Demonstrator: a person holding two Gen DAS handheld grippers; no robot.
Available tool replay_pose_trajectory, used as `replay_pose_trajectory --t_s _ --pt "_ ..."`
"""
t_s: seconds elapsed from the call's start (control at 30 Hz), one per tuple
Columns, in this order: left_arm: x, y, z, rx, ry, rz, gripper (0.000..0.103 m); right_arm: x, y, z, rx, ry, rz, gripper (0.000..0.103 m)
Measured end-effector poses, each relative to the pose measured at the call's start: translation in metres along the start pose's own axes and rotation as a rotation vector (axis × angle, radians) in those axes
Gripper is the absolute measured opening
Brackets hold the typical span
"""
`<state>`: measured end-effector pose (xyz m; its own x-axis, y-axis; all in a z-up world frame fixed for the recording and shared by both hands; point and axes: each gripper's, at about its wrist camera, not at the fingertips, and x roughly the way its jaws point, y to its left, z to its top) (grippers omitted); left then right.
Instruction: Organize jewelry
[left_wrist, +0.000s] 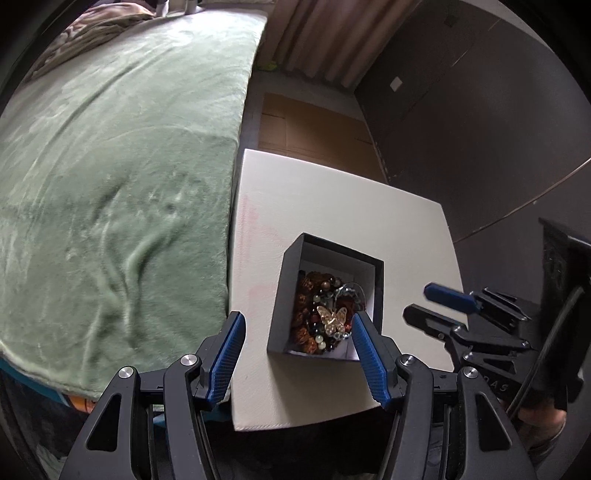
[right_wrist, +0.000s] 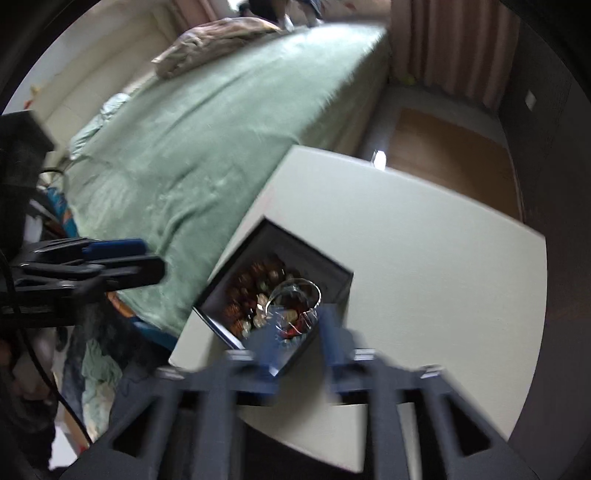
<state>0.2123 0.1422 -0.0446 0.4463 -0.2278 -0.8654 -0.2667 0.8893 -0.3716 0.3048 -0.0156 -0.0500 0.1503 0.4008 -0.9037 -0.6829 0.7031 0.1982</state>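
Observation:
A black open box (left_wrist: 291, 280) sits on a white table (left_wrist: 332, 206). It holds a heap of jewelry (left_wrist: 325, 314): brown bead bracelets, pearls and a gold butterfly piece (left_wrist: 332, 317). My left gripper (left_wrist: 297, 350) is open and empty, its blue fingers either side of the box's near end, above it. My right gripper (right_wrist: 295, 332) is blurred, open and empty, just above the box (right_wrist: 332, 273) near a clear bangle (right_wrist: 295, 291) in it. The right gripper also shows in the left wrist view (left_wrist: 439, 306), to the right of the box.
A bed with a green blanket (left_wrist: 110, 184) runs along the table's left edge. Brown floor (left_wrist: 314, 125) and a pink curtain (left_wrist: 325, 37) lie beyond. A dark wall (left_wrist: 480, 110) stands at the right.

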Motion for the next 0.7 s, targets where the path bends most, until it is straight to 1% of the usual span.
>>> replay_pose_trajectory --t_s 0.03,0.07,0.13,0.23,0.3,0.33,0.37,0.53,0.6,0.67,0.7 --pt "-0.003 0.001 -0.002 -0.001 -0.004 -0.006 0.061 -0.003 -0.002 -0.002 0.025 -0.014 0.007 0.053" --pt "-0.006 0.002 -0.003 -0.001 -0.008 -0.013 0.062 -0.007 -0.004 -0.005 0.041 -0.022 0.008 0.055" --pt "-0.01 0.002 -0.006 0.004 -0.015 -0.02 0.068 -0.016 -0.006 -0.011 0.065 -0.035 0.004 0.055" --pt "-0.019 0.001 -0.012 0.016 -0.029 -0.038 0.073 -0.028 -0.006 -0.021 0.083 -0.051 -0.022 0.056" --pt "-0.023 -0.001 -0.014 0.021 -0.034 -0.05 0.074 -0.04 -0.009 -0.028 0.115 -0.076 -0.024 0.062" --pt "-0.026 -0.002 -0.016 0.025 -0.037 -0.057 0.074 -0.044 -0.009 -0.03 0.129 -0.089 -0.027 0.067" --pt "-0.029 -0.004 -0.017 0.029 -0.041 -0.061 0.074 -0.049 -0.012 -0.033 0.149 -0.104 -0.035 0.07" --pt "-0.04 -0.016 -0.025 0.055 -0.065 -0.064 0.076 -0.075 -0.017 -0.052 0.221 -0.146 -0.065 0.071" --pt "-0.044 -0.022 -0.03 0.076 -0.076 -0.056 0.077 -0.082 -0.016 -0.059 0.232 -0.15 -0.085 0.073" --pt "-0.049 -0.029 -0.036 0.105 -0.09 -0.048 0.08 -0.092 -0.015 -0.068 0.248 -0.163 -0.106 0.083" --pt "-0.053 -0.035 -0.041 0.125 -0.098 -0.048 0.081 -0.098 -0.014 -0.073 0.251 -0.175 -0.114 0.086"
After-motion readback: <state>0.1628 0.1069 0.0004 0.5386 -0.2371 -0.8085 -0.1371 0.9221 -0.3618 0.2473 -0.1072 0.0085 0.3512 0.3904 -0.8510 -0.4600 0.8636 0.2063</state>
